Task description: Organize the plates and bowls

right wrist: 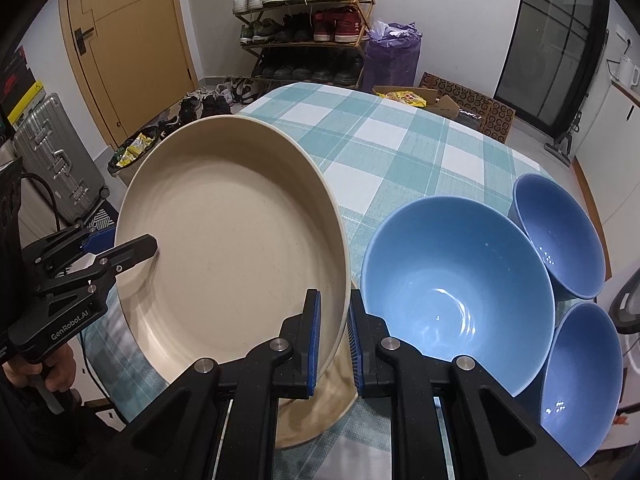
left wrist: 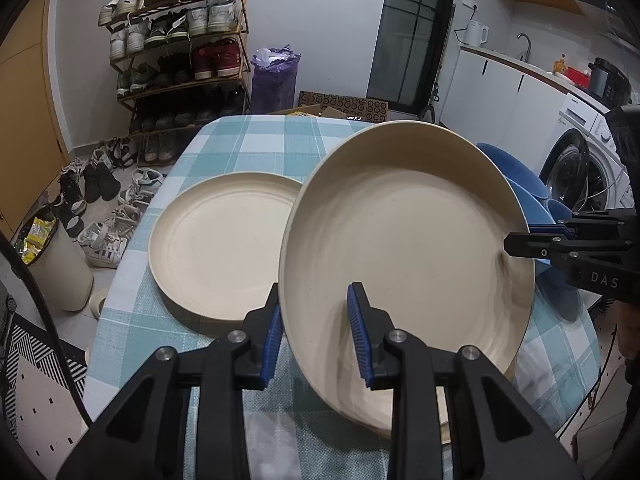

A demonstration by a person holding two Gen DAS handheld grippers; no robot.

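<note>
Cream plate, the lifted one, hangs tilted above the checked worktop, pinched at opposite edges by both claws. From the left wrist view, the left claw grips its near rim at about 6 o'clock, one pad under and one pad inside the dish, jaws narrow on the thin wall. The right claw clamps the other edge in the same way, and it shows in the left view at 3 o'clock. Two grips probably keep such a wide, shallow dish from swinging.

At 9 o'clock of the held plate, a second cream plate lies flat on the worktop, just beside it; that looks like the stacking target. In the right wrist view, three blue bowls sit clustered at 3 o'clock of the plate, already grouped apart from the plates. The lift seems mid-transfer, with lowering onto the flat plate left to do.
</note>
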